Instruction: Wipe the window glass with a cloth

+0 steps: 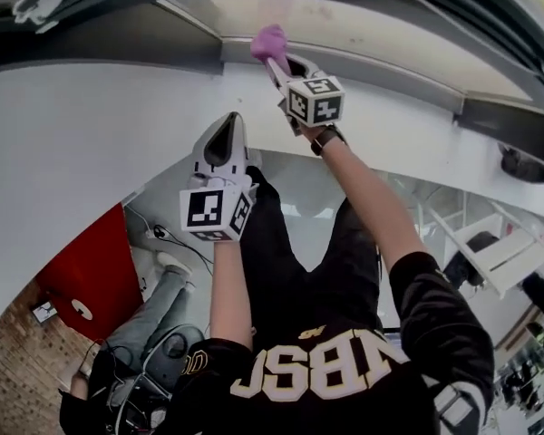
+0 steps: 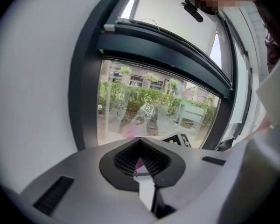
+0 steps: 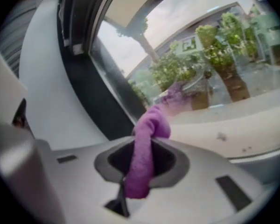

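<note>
Window glass [image 1: 344, 25] apparently against purple cloth [image 1: 269, 40] in right gripper [image 1: 281, 62].

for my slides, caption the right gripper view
Right tongs shut on a purple cloth, held up to the window glass.

Both arms are raised. Right gripper [image 1: 277, 62] is the one stretched furthest, clamped on the cloth [image 1: 268, 39]. Left gripper [image 1: 228, 127] sits lower, jaws closed.

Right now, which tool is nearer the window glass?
Right. The right tool holds the purple cloth up at the window glass; the left tool sits lower, back from it, shut and empty.
</note>
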